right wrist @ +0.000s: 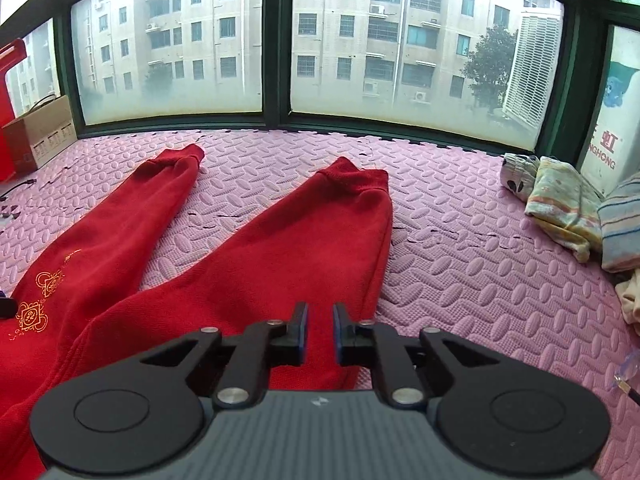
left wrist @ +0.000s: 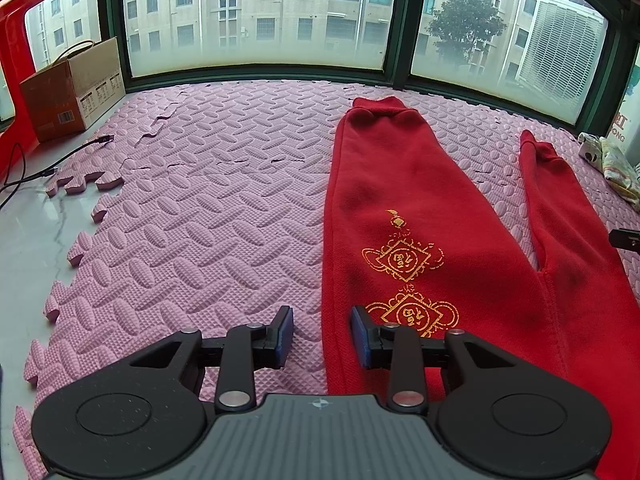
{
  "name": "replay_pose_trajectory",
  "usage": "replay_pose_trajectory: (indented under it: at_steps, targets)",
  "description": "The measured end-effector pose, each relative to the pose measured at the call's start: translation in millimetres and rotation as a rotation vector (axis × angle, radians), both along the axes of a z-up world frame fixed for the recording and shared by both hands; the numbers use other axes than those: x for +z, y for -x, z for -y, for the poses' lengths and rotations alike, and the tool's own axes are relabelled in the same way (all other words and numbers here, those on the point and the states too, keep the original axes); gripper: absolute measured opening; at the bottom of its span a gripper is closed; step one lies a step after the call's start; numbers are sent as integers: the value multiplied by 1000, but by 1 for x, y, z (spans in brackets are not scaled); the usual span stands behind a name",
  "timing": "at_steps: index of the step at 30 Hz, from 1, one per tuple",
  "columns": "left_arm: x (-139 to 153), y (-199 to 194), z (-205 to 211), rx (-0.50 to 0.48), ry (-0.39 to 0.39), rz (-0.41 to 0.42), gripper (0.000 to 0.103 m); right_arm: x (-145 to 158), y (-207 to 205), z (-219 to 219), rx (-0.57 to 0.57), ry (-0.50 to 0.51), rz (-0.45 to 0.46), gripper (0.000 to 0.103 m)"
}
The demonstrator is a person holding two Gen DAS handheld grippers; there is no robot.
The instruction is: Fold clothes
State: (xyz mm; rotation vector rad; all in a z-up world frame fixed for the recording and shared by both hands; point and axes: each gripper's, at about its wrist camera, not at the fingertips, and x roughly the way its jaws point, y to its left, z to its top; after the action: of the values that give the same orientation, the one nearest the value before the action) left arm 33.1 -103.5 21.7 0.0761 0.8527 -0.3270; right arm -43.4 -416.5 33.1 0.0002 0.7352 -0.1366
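We had the red trousers spread flat on the pink foam mat, legs toward the window. The left hand-held gripper hovered wide open over their outer edge; the right hand-held gripper, narrowly open, gripped nothing, seemingly. Pinching both waist-end edges evenly looked best.

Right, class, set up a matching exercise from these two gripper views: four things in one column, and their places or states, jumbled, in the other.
Things:
1. red trousers
2. cardboard box
3. pile of pale clothes
4. left gripper

Places or states:
A. far left, by the window
B. open, over the trousers' left edge
C. spread flat, legs apart
D. heaped at the right edge of the mat

Pairs: 1-C, 2-A, 3-D, 4-B
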Motion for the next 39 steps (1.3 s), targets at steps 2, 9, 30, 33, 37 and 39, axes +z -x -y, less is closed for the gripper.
replay_pose_trajectory:
  at_steps: [2,9,30,33,37,39]
  targets:
    - [0,0,0,0,-1,0,36,-3,-6,-2,9,13,-14,11]
    - [0,-1,-2,-4,4,-5,36,-16,-29,21,-40,77,-97,11]
    - [1,-6,-1,6,10,-30,38,-22,-125,56,-4,64,-132,17]
    - [1,-7,-1,9,12,-33,39,-15,-127,58,9,65,-118,17]
    - [1,-8,-1,7,10,-34,39,-3,-131,55,48,29,-84,28]
    - [1,-9,0,9,6,-33,40,0,-140,48,78,-8,-75,30]
